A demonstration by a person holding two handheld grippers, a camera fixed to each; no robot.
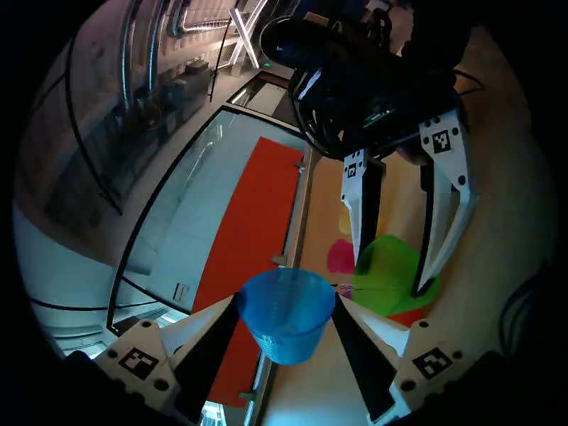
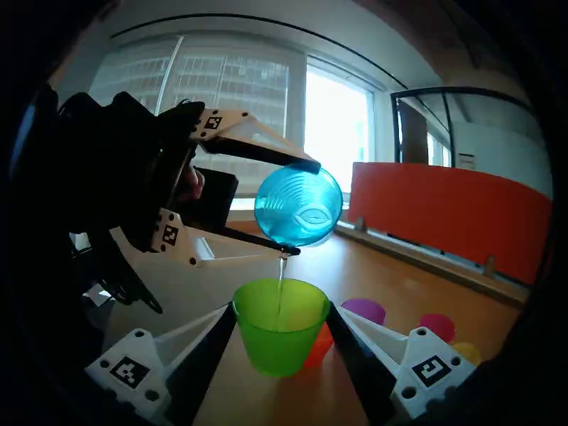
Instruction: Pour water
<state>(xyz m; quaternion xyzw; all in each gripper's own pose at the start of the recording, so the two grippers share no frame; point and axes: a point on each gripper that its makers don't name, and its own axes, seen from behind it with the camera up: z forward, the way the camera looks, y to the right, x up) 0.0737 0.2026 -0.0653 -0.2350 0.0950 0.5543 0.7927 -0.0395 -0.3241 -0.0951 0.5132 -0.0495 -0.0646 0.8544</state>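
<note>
My left gripper [image 1: 287,328] is shut on a clear blue cup [image 1: 287,316]. In the right gripper view the blue cup [image 2: 298,202] is tipped on its side in the left gripper [image 2: 299,207]. A thin stream of water [image 2: 282,273] falls from its rim into the green cup [image 2: 279,326] directly below. My right gripper [image 2: 280,337] is shut on that green cup and holds it upright. In the left gripper view the right gripper [image 1: 392,277] reaches down from above with the green cup [image 1: 387,273] between its fingers.
On the wooden table [image 2: 405,273] behind the green cup stand an orange cup [image 2: 321,346], a purple cup [image 2: 363,310], a pink cup [image 2: 437,326] and a yellow cup [image 2: 465,350]. A red partition [image 2: 454,213] runs along the table's far edge, with windows beyond.
</note>
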